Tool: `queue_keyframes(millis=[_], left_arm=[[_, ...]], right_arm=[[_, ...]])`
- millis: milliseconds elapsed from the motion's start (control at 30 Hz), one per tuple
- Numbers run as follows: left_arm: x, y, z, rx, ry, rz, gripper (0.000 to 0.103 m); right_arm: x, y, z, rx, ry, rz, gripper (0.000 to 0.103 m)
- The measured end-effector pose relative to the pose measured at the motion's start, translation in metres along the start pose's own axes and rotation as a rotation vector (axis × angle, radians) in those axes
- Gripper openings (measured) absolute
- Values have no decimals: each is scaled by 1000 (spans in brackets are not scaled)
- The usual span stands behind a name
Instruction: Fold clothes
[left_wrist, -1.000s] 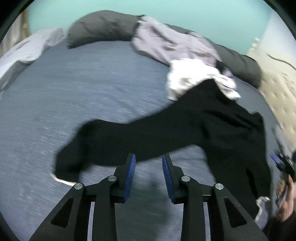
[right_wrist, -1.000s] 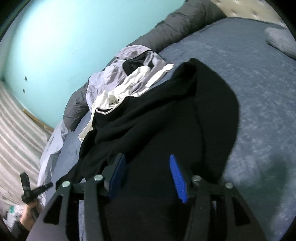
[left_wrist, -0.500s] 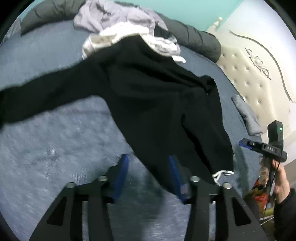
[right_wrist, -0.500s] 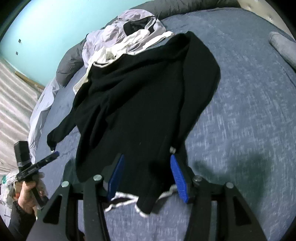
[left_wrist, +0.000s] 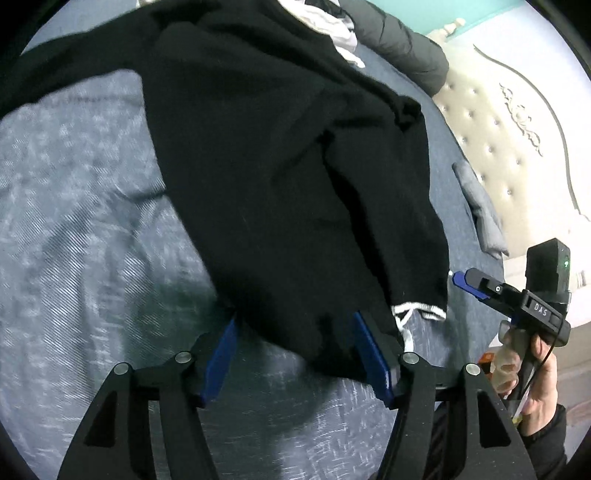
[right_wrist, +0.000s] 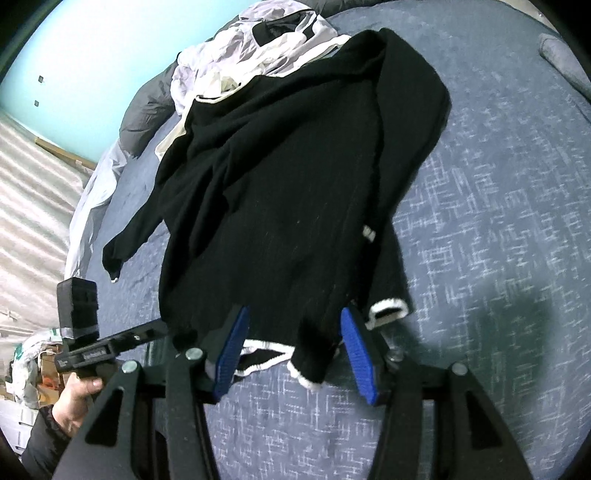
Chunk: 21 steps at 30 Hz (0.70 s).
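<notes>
A black sweater (left_wrist: 277, 166) with white trim lies spread on the blue-grey bed (left_wrist: 74, 229). My left gripper (left_wrist: 294, 319) hovers at its lower hem. The jaws are opening, and the hem's edge lies between the blue pads without being pressed. In the right wrist view the same sweater (right_wrist: 277, 184) runs away from me, one sleeve out to the left. My right gripper (right_wrist: 294, 311) stands open over the hem, with a white-edged cuff (right_wrist: 308, 373) between the fingers. A hand (left_wrist: 532, 373) holding the right gripper shows at the right edge of the left wrist view.
A heap of white and lilac clothes (right_wrist: 258, 48) lies beyond the sweater's collar. A dark grey bolster (left_wrist: 402, 44) runs along the far edge. A folded grey item (left_wrist: 480, 210) rests near the tufted headboard (left_wrist: 517, 147). Bare sheet (right_wrist: 498, 240) lies right of the sweater.
My left gripper swung from the sleeve end along the sweater to its hem, dropped closer, and its jaws widened. My right gripper tipped down to the hem, bringing the white-edged cuffs into view.
</notes>
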<state>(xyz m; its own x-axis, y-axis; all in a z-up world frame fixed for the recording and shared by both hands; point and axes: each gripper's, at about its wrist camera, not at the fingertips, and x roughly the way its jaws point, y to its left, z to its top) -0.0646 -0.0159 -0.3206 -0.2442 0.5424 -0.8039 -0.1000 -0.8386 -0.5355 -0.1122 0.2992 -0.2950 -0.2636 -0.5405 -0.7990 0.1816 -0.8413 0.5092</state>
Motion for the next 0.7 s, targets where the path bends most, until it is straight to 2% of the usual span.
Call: queue_keyframes(millis=[200, 433, 700], left_arm=[[13, -4, -8, 4, 4, 23, 67], [20, -10, -9, -11, -2, 5, 84], [18, -14, -10, -7, 1, 2, 85]], right_arm=[[8, 2, -4, -13, 31, 6, 53], [15, 8, -9, -44, 61, -17, 53], [19, -2, -10, -14, 72, -22, 53]])
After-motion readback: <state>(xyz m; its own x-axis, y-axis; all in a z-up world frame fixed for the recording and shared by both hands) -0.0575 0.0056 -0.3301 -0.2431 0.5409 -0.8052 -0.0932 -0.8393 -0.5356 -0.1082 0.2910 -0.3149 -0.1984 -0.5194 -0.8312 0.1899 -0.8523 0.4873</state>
